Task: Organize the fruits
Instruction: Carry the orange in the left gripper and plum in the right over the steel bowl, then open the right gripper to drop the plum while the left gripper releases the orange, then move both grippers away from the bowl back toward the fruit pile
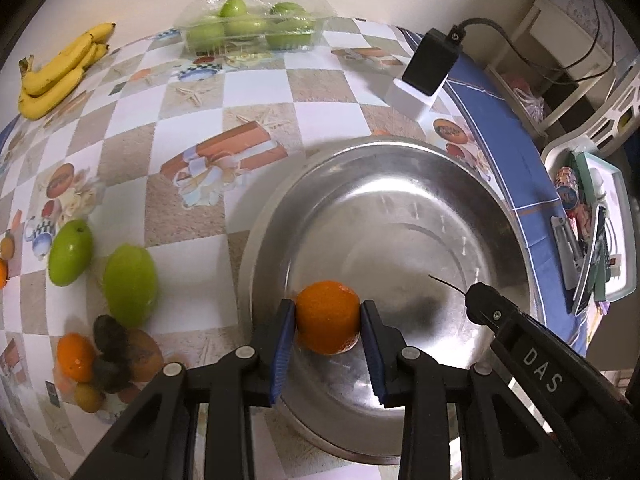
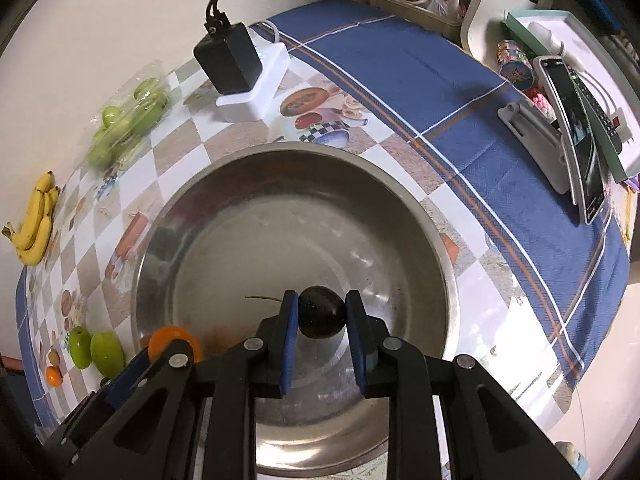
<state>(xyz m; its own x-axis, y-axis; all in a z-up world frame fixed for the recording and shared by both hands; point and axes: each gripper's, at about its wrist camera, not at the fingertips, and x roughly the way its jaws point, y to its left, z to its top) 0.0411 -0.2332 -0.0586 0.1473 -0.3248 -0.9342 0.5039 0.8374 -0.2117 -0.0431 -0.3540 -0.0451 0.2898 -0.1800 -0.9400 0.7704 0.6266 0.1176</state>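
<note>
My left gripper (image 1: 328, 316) is shut on an orange (image 1: 327, 318) and holds it over the left side of a large steel bowl (image 1: 400, 152). My right gripper (image 2: 322, 316) is shut on a dark round fruit (image 2: 322, 317) with a thin stem, over the same bowl (image 2: 420, 216). The left gripper and its orange (image 2: 170, 340) show at the bowl's left rim in the right wrist view. The right gripper's body (image 1: 532, 344) shows at right in the left wrist view. Loose on the table lie two green fruits (image 1: 130, 284), another orange (image 1: 75, 356) and dark fruits (image 1: 110, 336).
A bunch of bananas (image 1: 60, 70) lies at the far left. A clear plastic box of green fruits (image 1: 256, 26) stands at the back. A black adapter on a white block (image 1: 430, 64) stands behind the bowl. A tray with a phone and clutter (image 2: 576, 120) sits at right.
</note>
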